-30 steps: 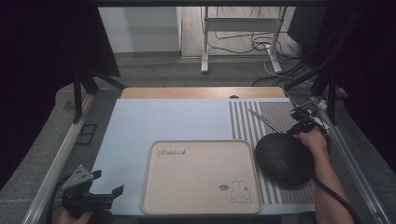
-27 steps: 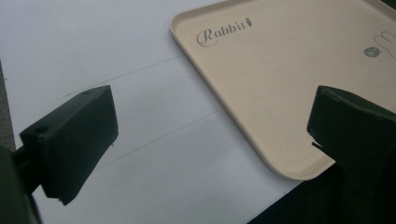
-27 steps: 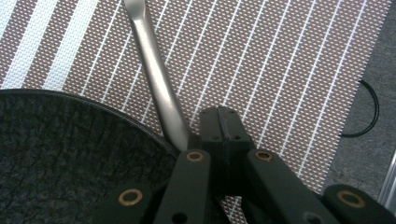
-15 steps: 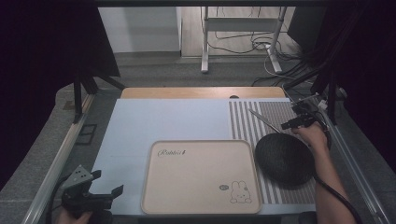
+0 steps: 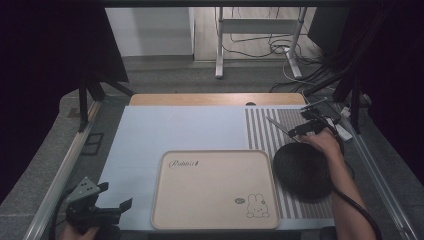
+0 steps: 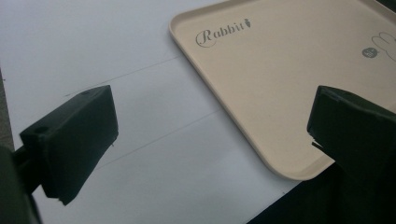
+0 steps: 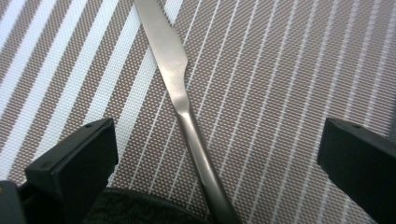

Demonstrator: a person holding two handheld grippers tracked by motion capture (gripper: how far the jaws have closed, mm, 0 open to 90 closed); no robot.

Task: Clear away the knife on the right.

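A steel table knife point(image 7: 180, 79) lies on a brown-and-white striped placemat point(image 7: 289, 70). My right gripper point(image 7: 217, 135) stands open over it. Its jaws have just been opening; the knife's handle runs between them and neither pad touches it. In the high view this gripper point(image 5: 300, 127) is at the right, by the knife point(image 5: 277, 126) and just beyond a black round textured thing point(image 5: 302, 170). My left gripper point(image 5: 116, 195) is open at the near left, holding nothing. A beige tray point(image 5: 215, 220) with a rabbit print lies in the middle; the left gripper point(image 6: 210, 121) points past its corner point(image 6: 280, 168).
A pale sheet point(image 5: 175, 130) covers most of the table, and the placemat point(image 5: 260, 130) lies along its right side. Metal rails run along both table sides. The black round thing's edge point(image 7: 135, 210) sits right under my right gripper's jaws.
The right gripper's jaws went from shut to wide open, and that hand shifted slightly away from the black round thing. The knife, tray and left gripper stayed put.
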